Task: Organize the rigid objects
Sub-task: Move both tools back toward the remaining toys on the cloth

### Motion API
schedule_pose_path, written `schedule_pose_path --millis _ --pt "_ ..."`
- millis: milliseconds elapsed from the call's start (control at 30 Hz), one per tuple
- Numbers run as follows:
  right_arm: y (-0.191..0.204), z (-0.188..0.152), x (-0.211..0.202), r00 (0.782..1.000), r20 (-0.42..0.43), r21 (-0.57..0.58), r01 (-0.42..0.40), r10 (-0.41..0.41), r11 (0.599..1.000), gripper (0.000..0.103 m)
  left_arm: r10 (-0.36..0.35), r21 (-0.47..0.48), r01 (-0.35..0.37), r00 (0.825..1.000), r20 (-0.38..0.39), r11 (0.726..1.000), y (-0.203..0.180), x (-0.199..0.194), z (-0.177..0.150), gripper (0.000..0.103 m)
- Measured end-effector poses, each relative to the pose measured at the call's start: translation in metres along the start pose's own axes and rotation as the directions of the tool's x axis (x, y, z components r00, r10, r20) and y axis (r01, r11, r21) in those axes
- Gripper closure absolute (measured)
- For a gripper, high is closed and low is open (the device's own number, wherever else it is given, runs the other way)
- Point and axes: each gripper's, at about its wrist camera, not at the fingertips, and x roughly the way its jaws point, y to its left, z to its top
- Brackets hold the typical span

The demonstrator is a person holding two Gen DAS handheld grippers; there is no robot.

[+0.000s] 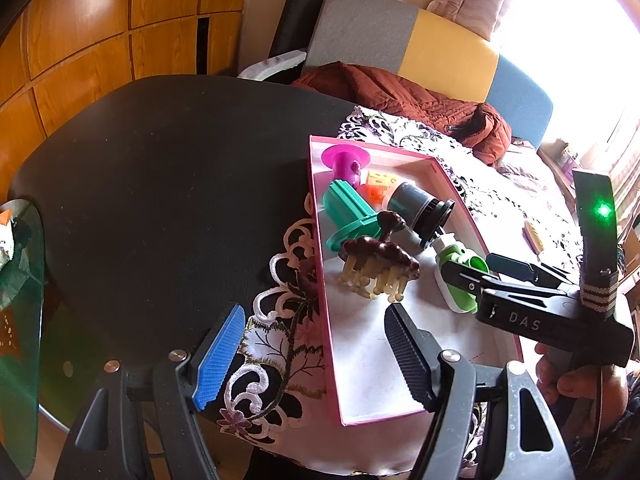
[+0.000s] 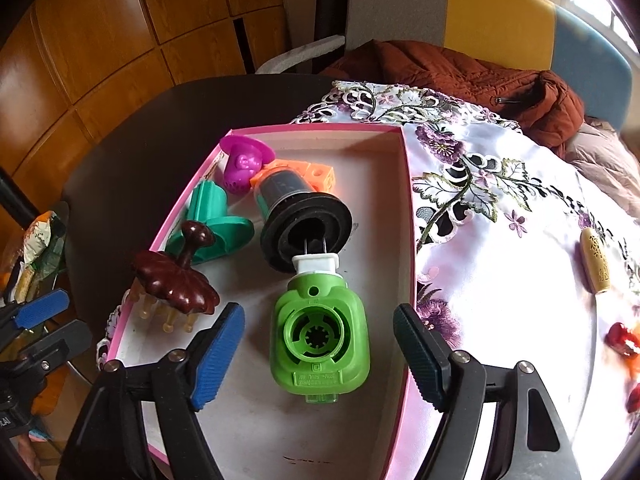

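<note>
Left hand-held gripper (image 1: 316, 360): jaws spread wide with nothing between them, one blue pad over the dark table (image 1: 160, 184), the other over the near left corner of the box.
Table covering: an embroidered floral cloth (image 2: 500, 216) lies over the right part of the table and under the box.
Box (image 2: 408, 208): shallow, pink-rimmed, pale inside, open on top; it holds all the sorted pieces.
Brown scalp massager (image 2: 176, 280): near the box's left wall, knob up, pale prongs below.
Teal plastic piece (image 2: 216, 220): lying on its side just behind the massager.
Magenta plastic piece (image 2: 244, 160): far left corner of the box, flange tilted up.
Orange cube (image 2: 320, 174): behind the grey cylinder, partly hidden by it.
Grey cylinder with black flanged end (image 2: 304, 216): on its side mid-box, its black end touching the green part's white neck.
Green plastic part (image 2: 318, 336): lying on the box floor, white neck pointing away.
Right hand-held gripper (image 2: 320, 356): jaws spread on either side of the green part, pads clear of it.
Person's hand (image 1: 576, 380): wrapped round the right gripper's handle.
Tan oblong object (image 2: 596, 264): on the cloth, well right of the box.
Red objects (image 2: 620, 340): at the cloth's right edge, blurred.
</note>
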Motion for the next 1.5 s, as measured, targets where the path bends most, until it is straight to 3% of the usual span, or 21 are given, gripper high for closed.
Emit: schedule_pose_path --millis 267,633,900,1067,1200,1267,1433,1500 --pt "-0.005 -0.001 -0.015 0.999 0.041 -0.001 0.019 -0.019 1.0 0.022 0.011 0.007 -0.011 1.0 0.012 1.0 -0.002 -0.004 0.001 0.03" --pt "-0.04 0.001 -0.038 0.993 0.1 0.071 0.063 -0.07 0.996 0.02 0.019 0.025 -0.019 1.0 0.017 1.0 -0.008 -0.007 0.002 0.03" --pt "-0.09 -0.003 -0.061 0.979 0.127 0.129 0.142 -0.159 0.981 0.019 0.013 0.053 -0.014 1.0 0.022 0.999 -0.017 -0.009 0.004 0.03" --pt "-0.141 -0.011 -0.082 0.959 0.132 0.189 0.224 -0.251 0.956 0.019 -0.004 0.087 0.001 0.999 0.033 0.996 -0.028 -0.012 0.008 0.03" --pt "-0.192 -0.022 -0.102 0.929 0.127 0.269 0.306 -0.349 0.913 0.019 -0.022 0.128 0.017 0.999 0.042 0.992 -0.044 -0.014 0.015 0.03" --pt "-0.221 -0.03 -0.113 0.903 0.127 0.329 0.352 -0.41 0.876 0.019 -0.04 0.153 0.033 0.998 0.046 0.988 -0.055 -0.014 0.02 0.03" --pt "-0.292 -0.061 -0.131 0.838 0.079 0.543 0.418 -0.54 0.728 0.019 -0.081 0.233 0.072 0.996 0.029 0.97 -0.097 -0.008 0.028 0.03" --pt "-0.314 -0.074 -0.136 0.838 0.036 0.634 0.402 -0.544 0.661 0.019 -0.099 0.262 0.093 0.995 0.009 0.961 -0.117 -0.001 0.031 0.03"
